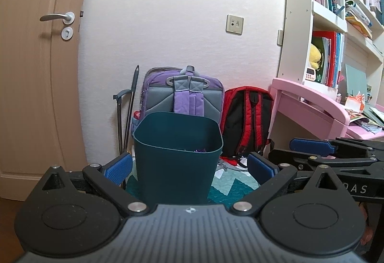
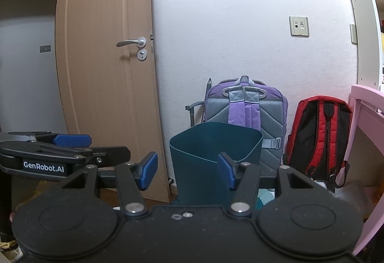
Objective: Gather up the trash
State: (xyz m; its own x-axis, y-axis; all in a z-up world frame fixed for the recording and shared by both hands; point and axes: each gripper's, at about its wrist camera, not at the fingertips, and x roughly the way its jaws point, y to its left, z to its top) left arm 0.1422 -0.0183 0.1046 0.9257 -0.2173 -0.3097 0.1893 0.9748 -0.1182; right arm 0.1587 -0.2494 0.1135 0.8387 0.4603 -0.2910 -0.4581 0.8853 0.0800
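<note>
1. Both grippers fill the foreground of their own views, black bodies with blue pads at the finger ends.
2. Left gripper (image 1: 189,168): its jaws are spread wide and hold nothing — the blue pads (image 1: 117,168) stand to either side of the dark teal trash bin (image 1: 177,157) without touching it, the bin lying beyond them.
3. Right gripper (image 2: 188,171): its jaws are also released and empty; in its own view the bin (image 2: 213,162) appears between and behind the pads, nearer the right one.
4. Each gripper shows in the other's view — the right one at the right edge of the left view (image 1: 312,147), the left one at the left edge of the right view (image 2: 72,140), both seen side-on.
5. The bin stands upright on the floor, on a teal-and-white patterned mat (image 1: 230,183), with a few purple scraps (image 1: 200,150) visible low inside.
6. Just behind the bin a purple and grey backpack (image 1: 183,92) leans against the white wall (image 1: 182,11); a red and black backpack (image 1: 247,119) sits beside it to the right.
7. A pink table (image 1: 312,104) with white shelves of books (image 1: 328,23) stands at the right, and a wooden door (image 1: 36,71) with a metal handle at the left.
</note>
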